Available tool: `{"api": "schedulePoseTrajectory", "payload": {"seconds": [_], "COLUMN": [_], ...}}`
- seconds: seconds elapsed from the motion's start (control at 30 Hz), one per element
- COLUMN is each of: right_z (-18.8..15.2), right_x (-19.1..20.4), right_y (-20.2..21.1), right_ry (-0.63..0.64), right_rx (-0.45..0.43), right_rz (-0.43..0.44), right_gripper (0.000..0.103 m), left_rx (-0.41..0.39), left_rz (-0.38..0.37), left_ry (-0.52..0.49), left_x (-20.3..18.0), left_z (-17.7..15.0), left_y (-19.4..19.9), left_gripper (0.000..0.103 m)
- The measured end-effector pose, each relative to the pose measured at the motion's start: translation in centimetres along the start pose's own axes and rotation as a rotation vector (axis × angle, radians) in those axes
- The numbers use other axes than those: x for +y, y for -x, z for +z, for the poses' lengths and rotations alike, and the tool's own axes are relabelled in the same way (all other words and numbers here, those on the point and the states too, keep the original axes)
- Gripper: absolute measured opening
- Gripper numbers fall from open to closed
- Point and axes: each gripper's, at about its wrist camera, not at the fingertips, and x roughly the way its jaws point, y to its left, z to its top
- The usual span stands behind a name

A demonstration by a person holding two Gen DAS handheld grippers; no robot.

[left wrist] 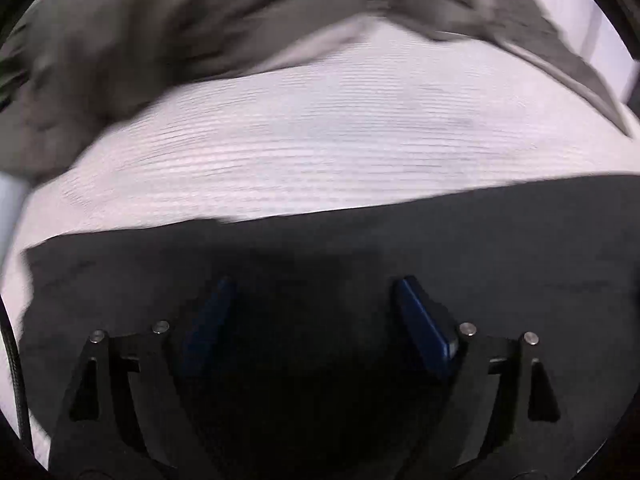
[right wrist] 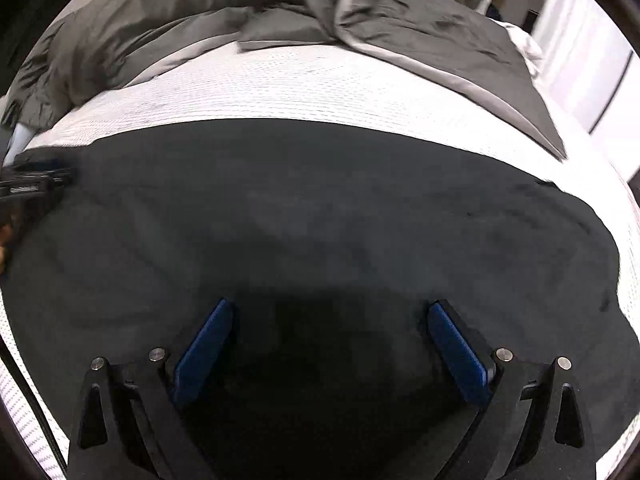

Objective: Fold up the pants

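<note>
Pants: dark charcoal pants [right wrist: 320, 208], a soft matte fabric with a faint nap, lie spread flat in a broad smooth sheet across the near part of the bed; their far edge runs straight against the white cover.
Bed cover: white mattress cover [right wrist: 304, 92], finely ribbed or quilted in thin wavy lines, bare between the pants and the bedding behind.
Duvet: grey duvet [right wrist: 432, 28], thin and slightly glossy, crumpled in folds with a paler hemmed border, heaped along the far side.
Left gripper [left wrist: 310, 292]: black angular linkage arms with silver pins, blue flat pads; jaws stand wide apart over the pants, nothing between them. View is motion-blurred.
Right gripper [right wrist: 330, 312]: same build, blue textured pads; jaws spread wide above the pants, nothing gripped.
</note>
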Motion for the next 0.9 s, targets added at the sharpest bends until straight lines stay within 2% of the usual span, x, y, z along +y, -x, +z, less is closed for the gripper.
{"api": "schedulePoseTrajectory", "payload": {"seconds": [0.07,0.1,0.13,0.2,0.27,0.37,0.47,0.57,0.63,0.7,0.77,0.8,0.9], "right_z": [0.0,0.0,-0.1,0.0,-0.2,-0.4,-0.6,-0.8,-0.8,-0.8,-0.9,-0.9,-1.0], "right_x": [0.0,0.2,0.4,0.4,0.8,0.6,0.3,-0.1,-0.2,0.0,0.2,0.2,0.4], "right_y": [-0.1,-0.1,0.1,-0.1,0.0,0.1,0.2,0.2,0.1,0.3,0.3,0.4,0.4], "right_ry": [0.000,0.006,0.008,0.014,0.025,0.033,0.039,0.042,0.038,0.044,0.050,0.049,0.050], "right_rx": [-0.007,-0.012,-0.016,-0.022,-0.023,-0.025,-0.024,-0.019,-0.019,-0.025,-0.028,-0.030,-0.033], "right_rz": [-0.008,-0.017,-0.020,-0.017,-0.019,-0.015,-0.013,-0.008,-0.006,-0.017,-0.026,-0.028,-0.029], "right_gripper": [0.099,0.099,0.099,0.099,0.099,0.099,0.099,0.099,0.099,0.099,0.099,0.099,0.099], "left_rx": [-0.002,-0.027,-0.046,-0.089,-0.067,0.012,-0.002,-0.019,-0.018,-0.033,-0.061,-0.068,-0.009], "left_rz": [-0.032,-0.092,-0.118,-0.094,-0.050,-0.041,-0.029,0.055,0.009,-0.029,-0.088,-0.094,-0.020], "left_ry": [0.040,0.028,0.014,-0.032,-0.040,0.031,0.083,0.176,0.232,0.217,0.146,0.096,0.086], "left_x": [1.4,1.9,2.1,2.9,4.4,8.0,11.5,16.2,18.5,18.4,17.1,16.1,16.1], "left_z": [0.0,0.0,-0.5,-0.4,-0.2,0.3,-0.2,-1.1,-1.9,-3.0,-3.8,-4.2,-4.9], "left_y": [1.2,2.5,3.3,4.8,4.5,1.4,0.1,0.2,0.9,2.7,4.1,4.5,2.6], "left_gripper": [0.068,0.067,0.067,0.063,0.034,0.009,0.007,0.006,0.005,0.005,0.006,0.006,0.006]}}
